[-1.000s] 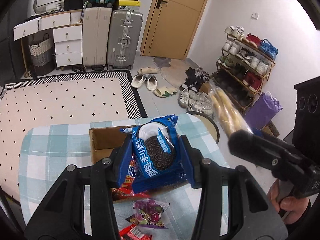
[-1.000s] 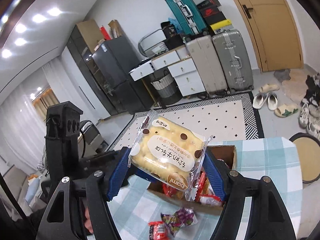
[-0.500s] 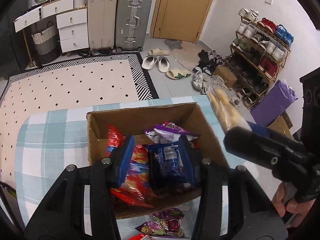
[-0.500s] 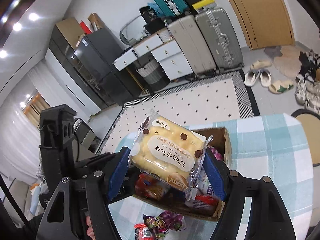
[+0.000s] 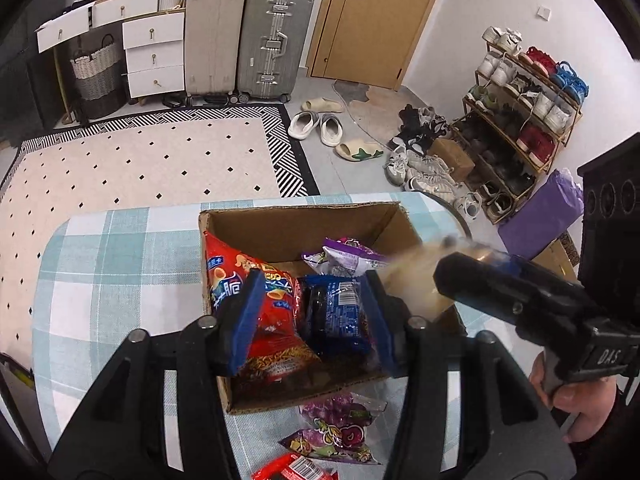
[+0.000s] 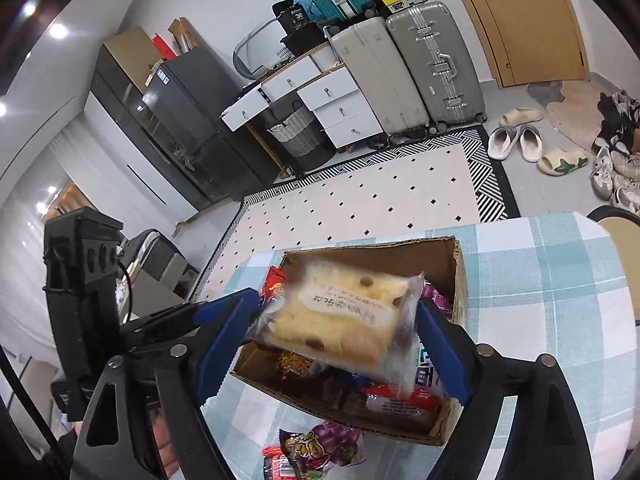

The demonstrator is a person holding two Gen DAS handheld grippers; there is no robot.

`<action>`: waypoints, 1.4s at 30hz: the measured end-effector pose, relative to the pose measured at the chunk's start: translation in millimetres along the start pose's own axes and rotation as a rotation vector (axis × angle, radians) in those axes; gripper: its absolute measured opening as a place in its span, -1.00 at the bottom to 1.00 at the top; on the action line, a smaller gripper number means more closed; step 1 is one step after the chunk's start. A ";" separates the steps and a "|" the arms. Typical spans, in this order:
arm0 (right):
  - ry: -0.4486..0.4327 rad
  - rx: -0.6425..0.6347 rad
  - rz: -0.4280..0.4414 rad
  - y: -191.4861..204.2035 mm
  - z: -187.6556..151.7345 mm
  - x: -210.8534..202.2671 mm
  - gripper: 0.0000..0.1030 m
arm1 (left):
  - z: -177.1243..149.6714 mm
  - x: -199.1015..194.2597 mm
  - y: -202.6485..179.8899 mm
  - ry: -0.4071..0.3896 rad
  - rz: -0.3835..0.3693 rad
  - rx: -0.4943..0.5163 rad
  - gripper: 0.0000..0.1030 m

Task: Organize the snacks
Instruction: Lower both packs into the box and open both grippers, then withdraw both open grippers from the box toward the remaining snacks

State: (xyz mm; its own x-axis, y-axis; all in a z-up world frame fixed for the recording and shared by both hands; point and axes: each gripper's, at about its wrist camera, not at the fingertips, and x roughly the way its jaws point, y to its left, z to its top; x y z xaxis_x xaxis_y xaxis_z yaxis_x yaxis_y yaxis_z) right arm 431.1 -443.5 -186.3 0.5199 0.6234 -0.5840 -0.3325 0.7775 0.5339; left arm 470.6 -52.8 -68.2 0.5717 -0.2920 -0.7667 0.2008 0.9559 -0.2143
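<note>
An open cardboard box [image 5: 300, 212] stands on the checked table. Over its near half, my left gripper [image 5: 310, 320] has jaws that are opening. The blue cookie pack [image 5: 336, 312] lies in the box between them, beside the right pad, with a red chip bag [image 5: 256, 280] on its left. My right gripper [image 6: 334, 312] hangs over the same box [image 6: 460, 272], its jaws opening too. The yellow cake pack [image 6: 340, 320] is blurred and tilted between the pads, slipping free. In the left wrist view the right gripper [image 5: 500, 288] reaches in from the right.
A purple pack [image 5: 344, 258] lies at the back of the box. On the tablecloth [image 5: 100, 280] in front of it lie a purple candy bag [image 5: 340, 432] and a red pack [image 5: 296, 470]. A hand [image 5: 580, 404] holds the right tool. Beyond the table are a rug, suitcases and shoes.
Both grippers have sunk toward the box and their jaws have widened. The blue cookie pack went from upright in the left jaws to lying in the box. The cake pack tipped downward.
</note>
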 end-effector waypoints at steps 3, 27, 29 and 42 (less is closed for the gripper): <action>-0.015 -0.001 0.001 2.2 0.1 -8.1 0.70 | -5.0 -15.1 3.1 -0.023 -0.005 -0.012 0.17; -0.323 -0.156 -0.032 69.2 -99.6 -154.7 0.88 | -100.4 -207.0 -25.5 -0.321 0.127 0.033 0.73; -0.340 -0.184 -0.036 75.3 -111.6 -163.3 0.88 | -113.0 -220.1 -24.9 -0.321 0.132 0.014 0.90; -0.478 -0.214 -0.147 77.0 -191.2 -192.7 0.99 | -205.9 -247.1 19.5 -0.384 0.161 -0.137 0.98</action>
State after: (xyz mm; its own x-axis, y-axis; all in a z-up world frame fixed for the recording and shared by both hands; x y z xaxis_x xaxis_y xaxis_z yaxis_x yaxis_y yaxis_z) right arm 154.8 -487.8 -149.7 0.8564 0.4381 -0.2733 -0.3561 0.8843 0.3019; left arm 169.4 44.5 -7.5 0.8465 -0.1049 -0.5219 -0.0077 0.9779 -0.2091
